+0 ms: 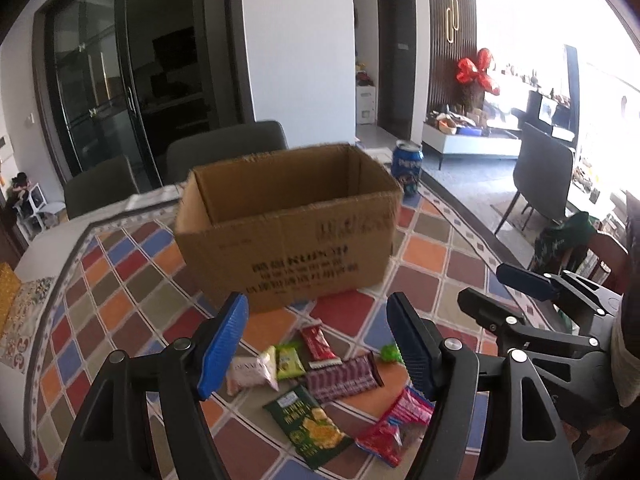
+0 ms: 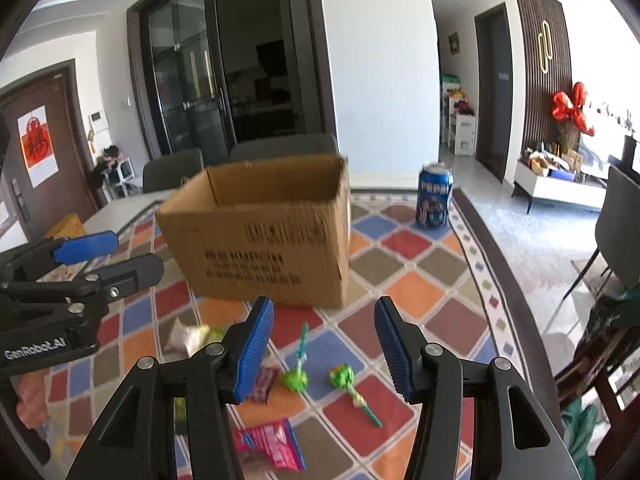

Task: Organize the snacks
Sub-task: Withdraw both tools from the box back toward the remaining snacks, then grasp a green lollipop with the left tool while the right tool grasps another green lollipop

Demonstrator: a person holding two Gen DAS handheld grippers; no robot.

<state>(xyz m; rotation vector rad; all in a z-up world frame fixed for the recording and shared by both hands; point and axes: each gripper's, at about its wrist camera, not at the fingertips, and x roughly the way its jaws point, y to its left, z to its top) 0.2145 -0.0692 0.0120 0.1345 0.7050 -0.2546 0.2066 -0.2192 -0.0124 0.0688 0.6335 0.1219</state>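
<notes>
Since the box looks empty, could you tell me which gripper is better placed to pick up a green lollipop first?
Probably right: the right gripper is open directly over both green lollipops, whereas the left gripper frames the wrapped bars.

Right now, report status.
Left gripper open, right gripper open, both empty. Snack packets and lollipops on tablecloth, cardboard box open. Nothing in the way.

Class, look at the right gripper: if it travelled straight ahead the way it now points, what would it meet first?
Probably the cardboard box, though depth is unclear; the right gripper hangs above the green lollipops.
</notes>
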